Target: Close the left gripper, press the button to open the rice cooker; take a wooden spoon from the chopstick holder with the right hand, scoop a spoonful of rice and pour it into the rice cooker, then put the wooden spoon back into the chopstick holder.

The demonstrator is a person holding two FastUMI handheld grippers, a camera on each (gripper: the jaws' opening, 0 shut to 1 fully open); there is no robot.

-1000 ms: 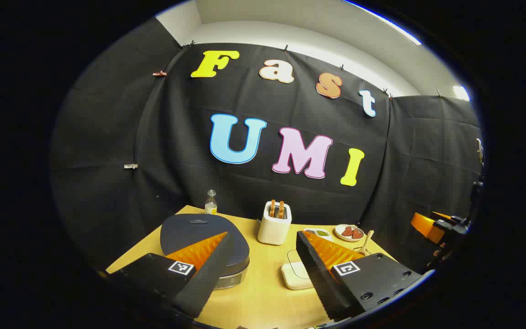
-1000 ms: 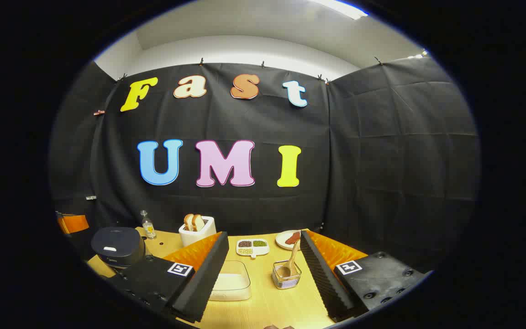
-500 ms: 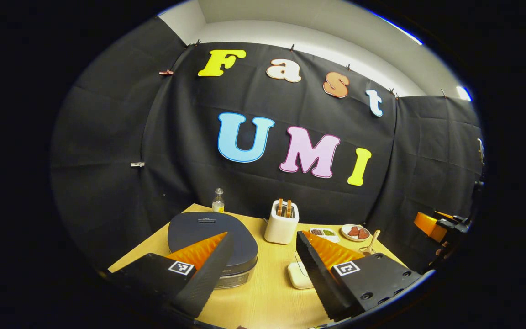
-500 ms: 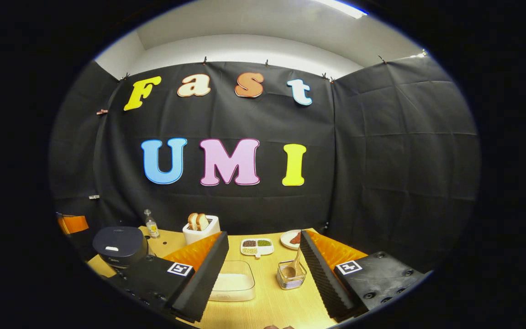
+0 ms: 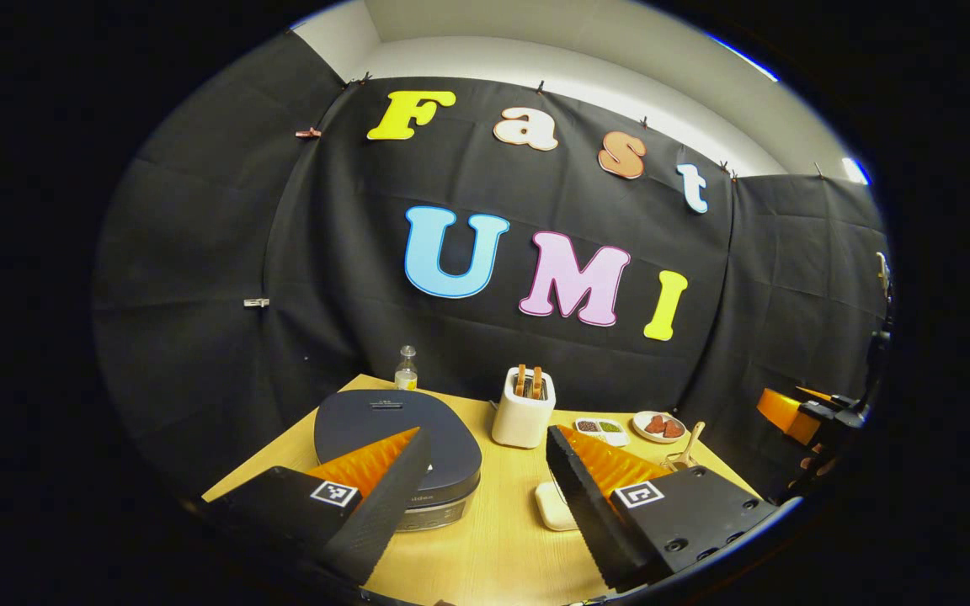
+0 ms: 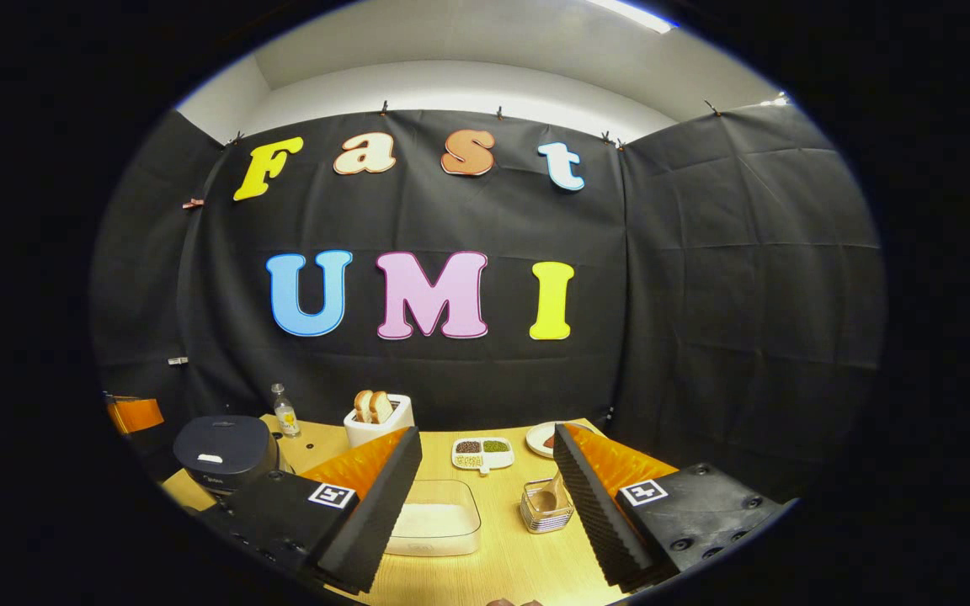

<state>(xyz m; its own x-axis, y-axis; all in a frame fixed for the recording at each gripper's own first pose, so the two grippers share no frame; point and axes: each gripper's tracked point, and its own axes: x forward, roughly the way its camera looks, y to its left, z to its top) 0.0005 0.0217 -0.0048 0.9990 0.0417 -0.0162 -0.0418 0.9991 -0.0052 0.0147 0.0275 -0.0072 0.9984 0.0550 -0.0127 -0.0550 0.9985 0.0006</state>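
A white toaster (image 6: 379,427) with two slices of bread (image 6: 373,406) standing up in its slots sits toward the far edge of the wooden tabletop (image 6: 498,551), and a small clear bottle (image 6: 285,417) with yellowish contents stands well to its left near the black cloth wall. To the right of the toaster lies a white divided dish (image 6: 482,453) holding dark, green and pale grains in separate compartments, and just beyond it to the right a round plate (image 5: 658,426) carries reddish-brown pieces. The same toaster (image 5: 523,414) and bottle (image 5: 406,370) appear in the left gripper view, along the far edge of the tabletop.
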